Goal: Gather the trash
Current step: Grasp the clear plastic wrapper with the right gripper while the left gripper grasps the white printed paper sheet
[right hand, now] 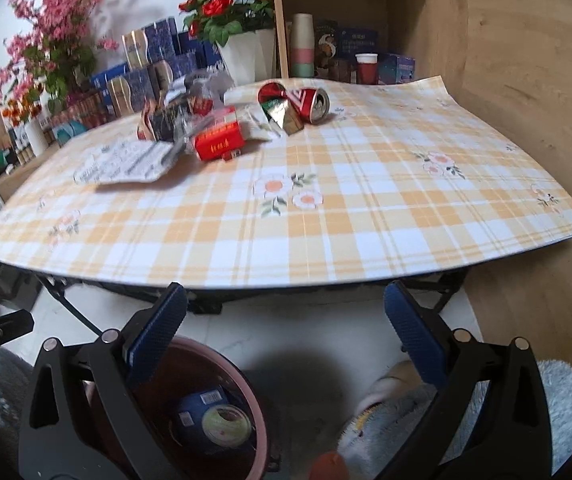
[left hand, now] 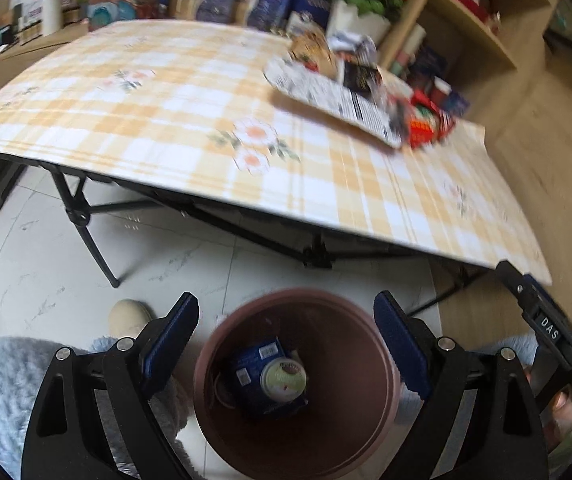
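From my left wrist view, my left gripper (left hand: 286, 344) is spread wide and holds nothing. Directly under it, between my two fingers, stands the brown bin (left hand: 370, 396) on the floor. Inside lie a blue packet (left hand: 252, 376) and a round lid (left hand: 284, 376). So I judge one drop is just done and I am in the step of going for the next piece. The trash pile (left hand: 362, 92) is far ahead of this gripper and to its right, on the table (left hand: 174, 104), and it looks blurred.

From my right wrist view, my right gripper (right hand: 286, 340) is also released, with nothing between the fingers. The bin sits below it, toward its left finger. Ahead and a little left on the table lie a red box (right hand: 218, 142), a crushed can (right hand: 314, 106), a white printed wrapper (right hand: 126, 164) and some foil pieces.

I think the next move calls for a reach forward over the table edge, lowering the open fingers around one piece, perhaps the box, then closing.
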### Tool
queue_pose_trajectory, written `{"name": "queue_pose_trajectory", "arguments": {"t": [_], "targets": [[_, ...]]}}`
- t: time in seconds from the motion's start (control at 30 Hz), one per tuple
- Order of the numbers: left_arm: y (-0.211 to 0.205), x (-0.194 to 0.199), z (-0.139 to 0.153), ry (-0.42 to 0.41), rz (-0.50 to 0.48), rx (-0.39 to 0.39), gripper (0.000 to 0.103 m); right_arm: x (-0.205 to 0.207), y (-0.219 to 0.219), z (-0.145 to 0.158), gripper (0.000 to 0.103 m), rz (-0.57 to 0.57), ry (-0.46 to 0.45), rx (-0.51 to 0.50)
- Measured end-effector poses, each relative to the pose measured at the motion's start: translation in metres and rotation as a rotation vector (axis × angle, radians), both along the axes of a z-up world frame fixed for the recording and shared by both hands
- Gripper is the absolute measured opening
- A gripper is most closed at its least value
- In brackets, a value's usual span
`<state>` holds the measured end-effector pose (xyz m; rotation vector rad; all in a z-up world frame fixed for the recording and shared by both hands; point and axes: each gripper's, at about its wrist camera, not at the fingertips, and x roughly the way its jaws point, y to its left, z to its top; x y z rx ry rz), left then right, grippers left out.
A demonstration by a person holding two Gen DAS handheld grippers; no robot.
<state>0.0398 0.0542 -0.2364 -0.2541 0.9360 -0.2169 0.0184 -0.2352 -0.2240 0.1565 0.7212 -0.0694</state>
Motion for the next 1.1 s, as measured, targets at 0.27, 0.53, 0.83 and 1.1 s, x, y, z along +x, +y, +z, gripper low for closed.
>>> {"name": "queue_pose_trajectory", "arguments": {"t": [0.27, 0.53, 0.83, 1.1], "targets": [[0.005, 0.043, 0.032, -0.009, 0.035, -0.171, 0.083, 0.026, -0.008, 0.010, 0.097, 0.084, 0.032, 0.095], [0.001, 0.104, 0.042, -0.009, 0.084, -0.256, 0.071, 0.075, -0.008, 0.031, 0.097, 0.143, 0.028, 0.130], [0.006, 0.122, 0.042, -0.058, 0.070, -0.173, 0.070, 0.153, 0.031, 0.037, 0.070, 0.250, 0.058, 0.202], [0.019, 0.130, 0.029, -0.018, 0.064, -0.213, 0.064, 0.203, 0.053, 0.015, 0.048, 0.198, 0.153, 0.299]]}}
